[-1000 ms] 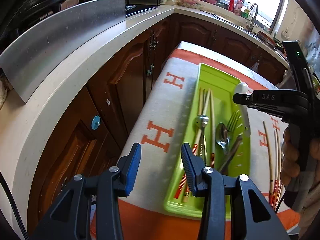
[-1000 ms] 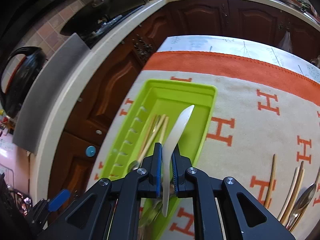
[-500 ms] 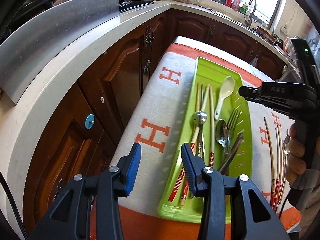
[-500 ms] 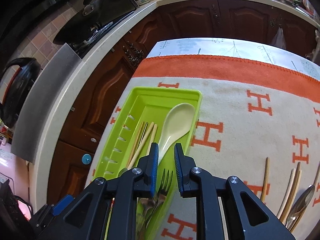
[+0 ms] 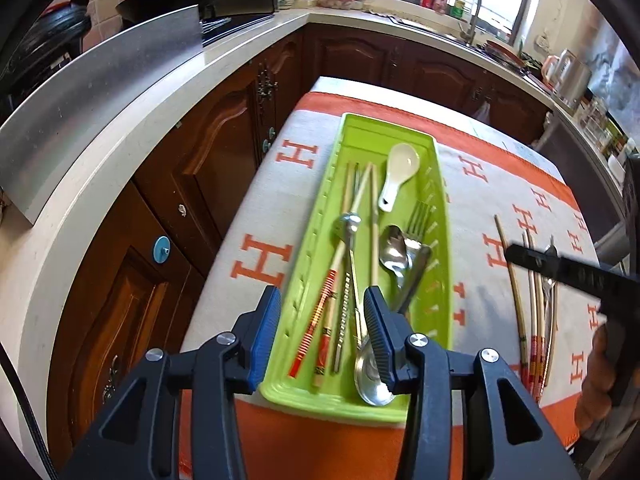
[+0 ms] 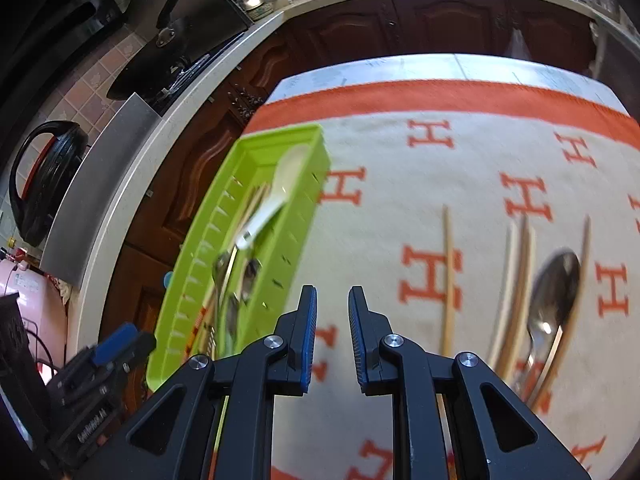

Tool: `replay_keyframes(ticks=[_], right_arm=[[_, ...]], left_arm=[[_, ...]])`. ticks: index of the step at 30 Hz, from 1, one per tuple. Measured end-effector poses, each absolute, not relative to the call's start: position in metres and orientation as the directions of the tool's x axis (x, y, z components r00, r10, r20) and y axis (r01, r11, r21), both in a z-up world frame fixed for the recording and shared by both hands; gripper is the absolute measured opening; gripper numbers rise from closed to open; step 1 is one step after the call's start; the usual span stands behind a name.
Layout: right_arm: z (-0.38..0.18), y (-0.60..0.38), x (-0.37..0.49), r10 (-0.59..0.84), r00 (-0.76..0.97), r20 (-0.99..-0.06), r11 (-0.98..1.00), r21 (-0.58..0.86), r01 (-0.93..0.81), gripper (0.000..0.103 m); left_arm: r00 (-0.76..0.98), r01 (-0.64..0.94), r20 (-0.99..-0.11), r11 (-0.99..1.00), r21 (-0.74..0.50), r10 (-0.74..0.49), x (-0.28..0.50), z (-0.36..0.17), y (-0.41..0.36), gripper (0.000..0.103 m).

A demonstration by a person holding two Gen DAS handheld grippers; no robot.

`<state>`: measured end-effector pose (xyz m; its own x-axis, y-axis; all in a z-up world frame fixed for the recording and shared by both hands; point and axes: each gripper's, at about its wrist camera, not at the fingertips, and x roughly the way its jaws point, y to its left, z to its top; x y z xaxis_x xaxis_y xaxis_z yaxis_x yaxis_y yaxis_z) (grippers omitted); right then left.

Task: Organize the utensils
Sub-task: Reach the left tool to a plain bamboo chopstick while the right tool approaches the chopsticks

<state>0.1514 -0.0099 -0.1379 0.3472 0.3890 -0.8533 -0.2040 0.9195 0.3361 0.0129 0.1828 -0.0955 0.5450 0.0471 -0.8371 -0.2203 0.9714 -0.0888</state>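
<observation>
A lime green tray (image 5: pixel 440 264) lies lengthwise on the H-patterned cloth and holds chopsticks (image 5: pixel 374 216), metal spoons (image 5: pixel 394 248), a fork (image 5: pixel 420 216) and a white ceramic spoon (image 5: pixel 400 172). My left gripper (image 5: pixel 322 332) is open and empty over the tray's near end. My right gripper (image 6: pixel 332 320) is open and empty above the cloth, between the tray (image 6: pixel 200 280) and the loose utensils; the white spoon (image 6: pixel 276 196) lies in the tray. Loose chopsticks (image 6: pixel 448 272) and a metal spoon (image 6: pixel 552 292) lie on the cloth at right.
A kitchen counter (image 5: pixel 132 128) with dark wood cabinets runs along the left and back. A black kettle (image 6: pixel 44 176) stands on it. The sink tap (image 5: pixel 472 8) is at the back. Loose chopsticks (image 5: pixel 516 292) lie right of the tray.
My right gripper opened and let go of the white spoon into the tray, then moved right and back toward the loose utensils. The left gripper stayed open over the tray's near end.
</observation>
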Motion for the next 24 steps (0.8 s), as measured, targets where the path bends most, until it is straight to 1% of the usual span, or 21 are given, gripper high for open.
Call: replay_keyframes(ticks=[9,10,11,12,14,15,18,21,23,24], right_arm=[[-0.141,-0.085,0.082,0.36,0.374,-0.855,0.933,0.322,-0.162,0.018],[-0.141,-0.093,0.075,0.354,0.378,-0.855,0.935,0.316,-0.159,0.02],[-0.141,-0.102,0.068,0.349,0.385,-0.855,0.937,0.313,-0.154,0.026],[-0.14,-0.108,0.064,0.346,0.39,-0.853,0.938,0.313,-0.149,0.035],[-0.138,-0.124,0.054,0.334,0.408,-0.849,0.942,0.308,-0.131,0.044],[-0.137,-0.132,0.051,0.333,0.415,-0.847,0.943,0.309,-0.125,0.047],[-0.137,-0.156,0.042,0.325,0.421,-0.847,0.945,0.311,-0.103,0.048],[-0.136,-0.175,0.039,0.323,0.425,-0.846,0.944,0.32,-0.081,0.048],[-0.135,-0.185,0.038,0.318,0.433,-0.843,0.944,0.322,-0.068,0.048],[-0.134,-0.191,0.037,0.322,0.437,-0.84,0.942,0.329,-0.061,0.048]], left_arm=[[0.551,-0.165,-0.834,0.984,-0.06,0.042,0.002,-0.088,0.145,0.043],[0.558,-0.154,-0.829,0.986,-0.059,0.038,0.001,-0.086,0.139,0.043],[0.568,-0.142,-0.823,0.988,-0.057,0.034,0.0,-0.085,0.132,0.043],[0.578,-0.13,-0.815,0.99,-0.053,0.032,0.0,-0.083,0.127,0.043],[0.61,-0.091,-0.792,0.995,-0.036,0.027,-0.003,-0.077,0.111,0.043],[0.62,-0.073,-0.784,0.997,-0.03,0.022,-0.003,-0.074,0.105,0.043],[0.624,-0.017,-0.781,0.999,-0.028,-0.011,-0.001,-0.068,0.086,0.043],[0.602,0.036,-0.795,0.997,-0.061,-0.07,0.005,-0.067,0.068,0.044],[0.559,0.062,-0.824,0.995,-0.073,-0.095,0.013,-0.07,0.055,0.049],[0.54,0.069,-0.835,0.994,-0.079,-0.104,0.017,-0.072,0.05,0.055]])
